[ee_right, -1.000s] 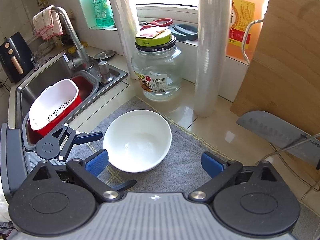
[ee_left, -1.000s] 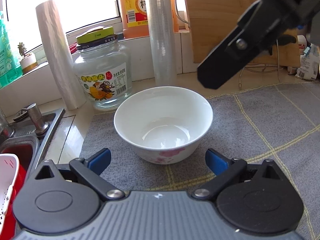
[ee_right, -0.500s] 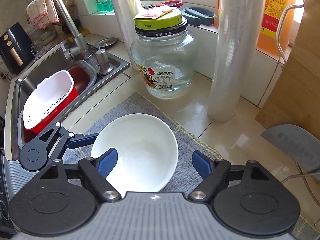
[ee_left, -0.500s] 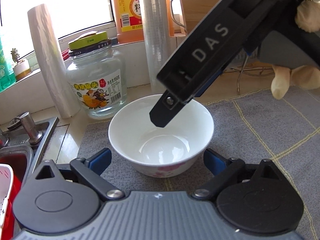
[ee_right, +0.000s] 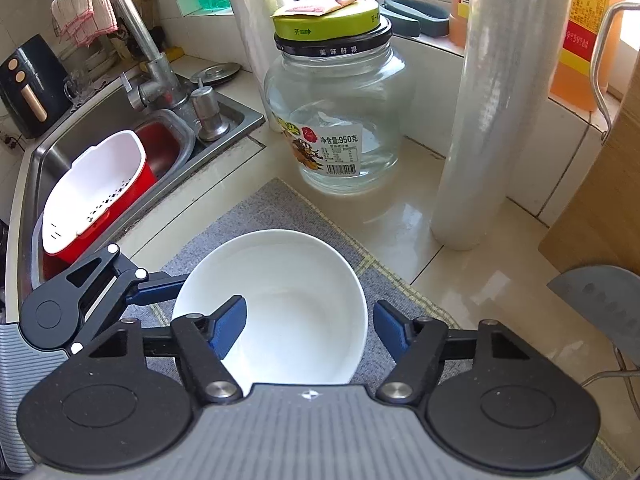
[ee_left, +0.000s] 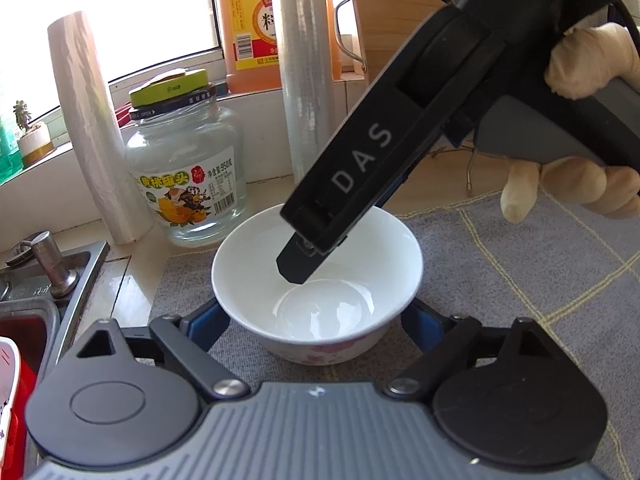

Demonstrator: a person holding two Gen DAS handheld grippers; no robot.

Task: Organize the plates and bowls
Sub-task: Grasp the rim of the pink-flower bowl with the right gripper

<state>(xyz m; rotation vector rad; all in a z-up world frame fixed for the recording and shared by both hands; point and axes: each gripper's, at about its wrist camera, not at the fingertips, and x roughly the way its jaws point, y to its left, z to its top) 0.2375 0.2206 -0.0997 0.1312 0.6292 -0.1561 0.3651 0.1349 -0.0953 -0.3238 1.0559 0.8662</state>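
Your right gripper [ee_right: 308, 326] clamps the bowl [ee_right: 296, 280] wall — one finger inside, one outside; your left gripper [ee_left: 316, 322] straddles it, jaws closing, contact unclear.

bowl [ee_right: 296, 300] near rim hidden; knife [ee_right: 604, 304] cropped

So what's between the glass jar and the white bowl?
Just bare countertop and the grey mat's edge; the right wrist view shows it.
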